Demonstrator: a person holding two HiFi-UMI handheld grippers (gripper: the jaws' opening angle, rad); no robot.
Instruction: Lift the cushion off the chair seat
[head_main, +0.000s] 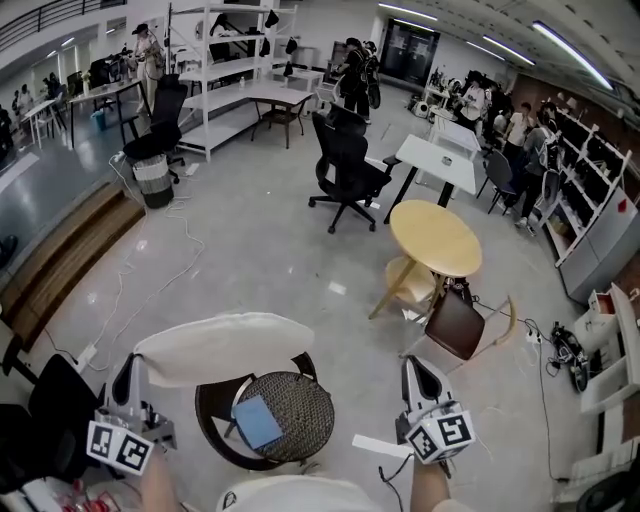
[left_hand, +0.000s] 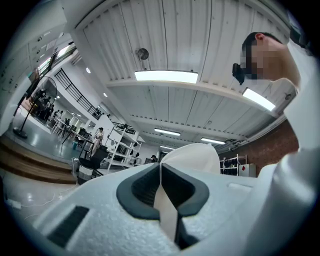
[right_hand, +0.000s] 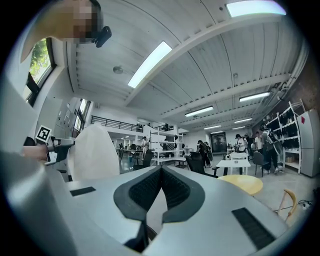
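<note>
A pale glossy floor (head_main: 250, 250) spreads under ceiling strip lights (head_main: 570, 53). A round yellow table (head_main: 435, 238) stands near a black office chair (head_main: 345, 172), white shelving (head_main: 212, 75) and a white desk (head_main: 440, 160) beyond.

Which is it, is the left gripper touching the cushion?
Touching. The left gripper view shows the left gripper shut on a fold of the cushion.

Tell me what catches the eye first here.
A pale cushion hangs clear above the dark round chair at the bottom centre of the head view, pinched at its left end by the left tool. Farther off, right of centre, stands a round yellow table.
</note>
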